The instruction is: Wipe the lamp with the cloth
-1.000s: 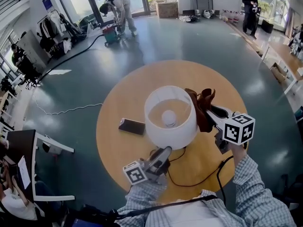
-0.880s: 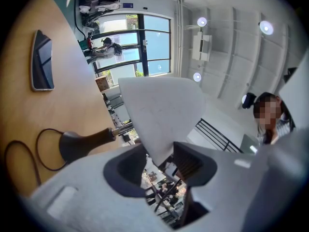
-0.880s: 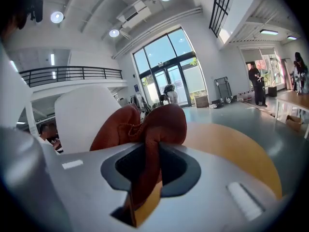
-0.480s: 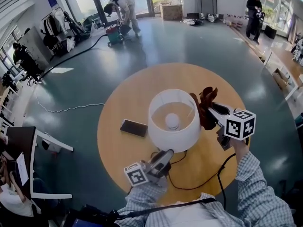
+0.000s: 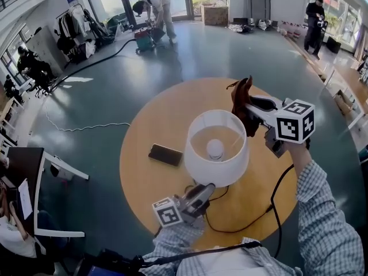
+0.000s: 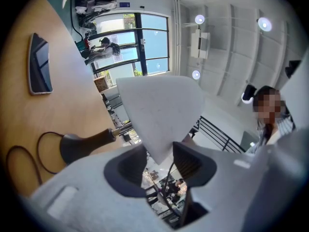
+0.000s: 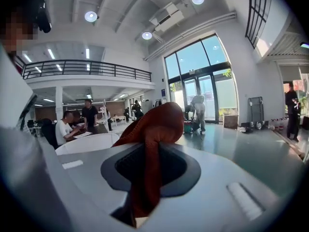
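The left tongs [image 6: 158, 159] pinch the white lamp [image 5: 217, 165] by its shade's lower rim. The right tongs [image 7: 150, 168] clamp the rust-brown cloth [image 7: 155, 124] just above the shade's far rim. Below are a round wooden tabletop [image 5: 149, 177], a phone [image 5: 165, 154] and a glossy teal floor [image 5: 98, 96].

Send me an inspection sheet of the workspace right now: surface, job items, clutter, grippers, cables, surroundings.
Surface: round wooden table.
Job's things: lamp upright mid-table, bulb visible; brown cloth by the shade's far top rim, contact unclear.
Clutter: phone lying flat, left of the lamp.
Grippers: left gripper closed on the shade's lower edge; right gripper closed on the cloth.
Cables: black cord loops over the table near the lamp base; white cable beyond the table.
Surroundings: person bending at the far end; another person standing far right.
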Motion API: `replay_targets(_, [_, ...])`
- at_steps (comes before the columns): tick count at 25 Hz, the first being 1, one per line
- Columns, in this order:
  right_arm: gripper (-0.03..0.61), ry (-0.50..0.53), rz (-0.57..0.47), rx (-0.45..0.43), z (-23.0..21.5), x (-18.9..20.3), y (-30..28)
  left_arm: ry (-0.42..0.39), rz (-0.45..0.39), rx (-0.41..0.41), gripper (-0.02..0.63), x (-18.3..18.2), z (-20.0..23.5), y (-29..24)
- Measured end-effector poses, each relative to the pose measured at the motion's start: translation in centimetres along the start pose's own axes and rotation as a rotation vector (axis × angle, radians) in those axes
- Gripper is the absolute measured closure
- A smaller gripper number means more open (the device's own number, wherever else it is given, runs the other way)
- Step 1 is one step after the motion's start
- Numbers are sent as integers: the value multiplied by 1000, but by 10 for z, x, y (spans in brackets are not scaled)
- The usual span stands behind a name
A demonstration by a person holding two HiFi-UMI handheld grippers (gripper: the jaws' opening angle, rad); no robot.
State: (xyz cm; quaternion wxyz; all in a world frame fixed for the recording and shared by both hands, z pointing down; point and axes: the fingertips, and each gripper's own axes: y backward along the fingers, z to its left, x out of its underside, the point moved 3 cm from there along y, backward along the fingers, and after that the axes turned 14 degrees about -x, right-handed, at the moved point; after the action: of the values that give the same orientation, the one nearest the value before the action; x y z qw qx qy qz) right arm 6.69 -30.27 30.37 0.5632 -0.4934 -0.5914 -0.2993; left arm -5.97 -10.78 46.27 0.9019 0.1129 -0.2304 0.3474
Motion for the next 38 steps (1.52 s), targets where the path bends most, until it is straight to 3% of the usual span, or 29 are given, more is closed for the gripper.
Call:
replay_targets(7, [494, 57, 28, -114, 6, -29, -33, 6, -5, 6, 448, 0, -1, 1])
replay_targets(11, [494, -48, 73, -193, -4, -5, -48, 3, 1, 7, 448, 2, -4, 1])
replay_targets(16, [494, -143, 174, -205, -26, 42, -61, 9, -2, 15, 449, 2, -4, 1])
replay_targets(21, [494, -158, 352, -177, -51, 83, -67, 11, -7, 17, 449, -1, -5, -1])
replay_targets(24, [494, -161, 379, -200, -53, 87, -70, 6, -15, 15, 451, -1, -4, -1])
replay_targets(30, [494, -86, 452, -266, -44, 67, -86, 7, -13, 17, 454, -3, -4, -2])
replay_targets(38, [494, 105, 672, -416, -13, 39, -115, 1, 14, 21, 456, 5, -5, -5])
